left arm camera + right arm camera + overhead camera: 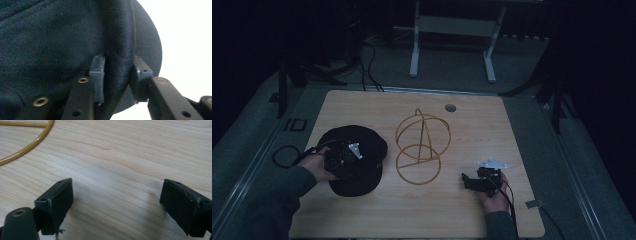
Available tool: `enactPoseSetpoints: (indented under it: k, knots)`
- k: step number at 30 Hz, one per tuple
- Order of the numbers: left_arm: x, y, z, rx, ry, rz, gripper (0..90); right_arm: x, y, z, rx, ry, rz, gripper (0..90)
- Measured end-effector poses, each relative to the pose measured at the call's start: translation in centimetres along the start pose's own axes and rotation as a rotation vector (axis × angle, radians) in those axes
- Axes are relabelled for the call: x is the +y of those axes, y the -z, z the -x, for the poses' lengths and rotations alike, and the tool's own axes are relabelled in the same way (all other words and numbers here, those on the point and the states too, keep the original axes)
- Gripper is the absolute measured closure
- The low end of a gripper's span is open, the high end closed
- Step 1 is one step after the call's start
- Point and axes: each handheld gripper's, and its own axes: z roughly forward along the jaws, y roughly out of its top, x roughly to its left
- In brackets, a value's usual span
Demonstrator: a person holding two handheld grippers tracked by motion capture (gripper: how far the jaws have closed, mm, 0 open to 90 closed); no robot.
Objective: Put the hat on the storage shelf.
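- Seen from the high view: black fabric cap lying at centre left of the frame on the light wooden table, with the left gripper on top of it, held by the left hand coming in from the lower left.
- In the left gripper view, clamped on a fold of the cap's dark cloth at mid-frame, jaws narrowed on either side of the fabric; cap's curved brim showing at the right against the pale table.
- Stood at centre of the high view, just right of the cap: yellow wire frame of interlocking hoops.
- Rested at lower right of the high view, well apart from the cap: right gripper in the right hand.
- In the right gripper view, spread wide over bare wood grain, gripping nothing; part of a yellow hoop at upper left of that frame.
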Motion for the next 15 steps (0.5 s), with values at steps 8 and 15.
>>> enactPoseSetpoints:
  k: [8,15]
  knots:
    - [0.4,0.4,0.6,0.065,-0.02,-0.028,77.2,0.0,0.0,0.0,0.0,0.0,0.0,11.5]
    - [0.2,1.1,0.3,0.089,0.004,-0.05,77.5,0.0,0.0,0.0,0.0,0.0,0.0,11.5]
